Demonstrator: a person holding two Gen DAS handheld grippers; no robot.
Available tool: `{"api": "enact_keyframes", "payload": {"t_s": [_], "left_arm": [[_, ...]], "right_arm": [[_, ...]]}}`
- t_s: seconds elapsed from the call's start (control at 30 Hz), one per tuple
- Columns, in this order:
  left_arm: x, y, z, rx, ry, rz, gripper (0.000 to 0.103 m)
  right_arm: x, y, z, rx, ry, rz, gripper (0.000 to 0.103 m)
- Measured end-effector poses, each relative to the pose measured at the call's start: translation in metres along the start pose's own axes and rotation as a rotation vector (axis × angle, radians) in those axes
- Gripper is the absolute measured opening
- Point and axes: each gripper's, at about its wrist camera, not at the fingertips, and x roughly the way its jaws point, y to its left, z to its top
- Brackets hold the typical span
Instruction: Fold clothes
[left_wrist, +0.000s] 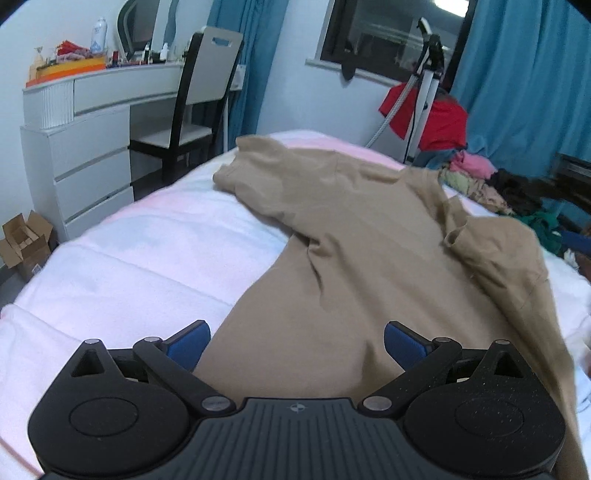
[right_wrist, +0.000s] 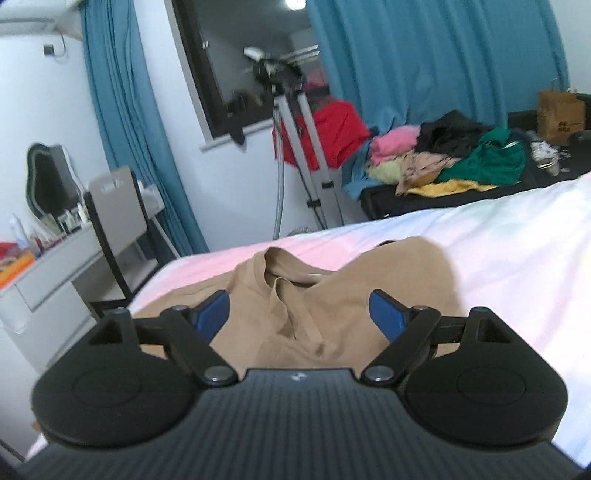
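A wide bed with a white-and-pale-pink quilted cover (left_wrist: 140, 266) carries the clothing. A tan cotton long-sleeved shirt (left_wrist: 354, 236) lies rumpled directly on it.

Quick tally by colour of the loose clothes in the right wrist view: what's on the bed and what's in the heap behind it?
Tan: 1, the shirt on the bed
Red: 1
Pink: 1
Black: 1
Green: 1
Yellow: 1
Total: 6 told apart; the heap may hide more.

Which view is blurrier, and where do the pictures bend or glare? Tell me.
Right wrist view: blurrier, with the tripod head smeared and the tan shirt soft. Left wrist view: sharper, though the shirt's right edge smears; fisheye bows the dresser and darkens the corners. A ceiling light glares in the window.
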Motion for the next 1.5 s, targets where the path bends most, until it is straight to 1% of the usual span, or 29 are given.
{"api": "enact_keyframes", "payload": {"t_s": [0.13, 0.27, 0.4, 0.53, 0.63, 0.7, 0.73, 0.87, 1.03, 1.1, 1.3, 1.37, 1.4, 1.5], "left_arm": [[-0.021, -0.002, -0.001, 0.019, -0.026, -0.017, 0.101], [-0.047, -0.012, -0.008, 0.086, -0.038, -0.025, 0.101], [-0.076, -0.025, -0.019, 0.166, -0.078, -0.035, 0.101], [-0.096, -0.037, -0.033, 0.227, -0.103, -0.061, 0.101], [-0.107, -0.046, -0.043, 0.249, -0.11, -0.107, 0.101], [-0.112, -0.053, -0.049, 0.259, -0.093, -0.148, 0.101], [-0.114, -0.057, -0.053, 0.26, -0.082, -0.175, 0.099], [-0.126, -0.078, -0.072, 0.301, -0.067, -0.248, 0.098], [-0.141, -0.116, -0.101, 0.4, -0.012, -0.39, 0.093], [-0.145, -0.131, -0.115, 0.438, 0.014, -0.453, 0.092], [-0.152, -0.166, -0.162, 0.56, 0.117, -0.63, 0.082], [-0.154, -0.174, -0.177, 0.625, 0.112, -0.674, 0.08], [-0.156, -0.177, -0.184, 0.659, 0.1, -0.689, 0.075], [-0.16, -0.185, -0.195, 0.718, 0.086, -0.707, 0.07]], "right_arm": [[-0.09, -0.013, -0.008, 0.014, -0.044, -0.015, 0.084], [-0.163, -0.026, -0.024, -0.002, -0.057, -0.023, 0.084], [-0.212, -0.037, -0.035, 0.006, -0.044, -0.005, 0.084], [-0.248, -0.061, -0.052, 0.071, -0.059, 0.041, 0.084], [-0.263, -0.08, -0.055, 0.093, -0.064, 0.002, 0.084], [-0.274, -0.094, -0.05, 0.105, -0.091, -0.032, 0.084], [-0.279, -0.1, -0.046, 0.115, -0.108, -0.044, 0.084], [-0.294, -0.133, -0.036, 0.191, -0.16, -0.041, 0.084], [-0.296, -0.165, -0.04, 0.244, -0.146, -0.075, 0.085], [-0.295, -0.173, -0.041, 0.268, -0.147, -0.081, 0.085], [-0.299, -0.18, -0.04, 0.262, -0.192, -0.039, 0.085], [-0.3, -0.183, -0.041, 0.266, -0.195, 0.008, 0.085], [-0.3, -0.185, -0.041, 0.27, -0.192, 0.036, 0.085], [-0.299, -0.185, -0.041, 0.27, -0.181, 0.079, 0.085]]}}
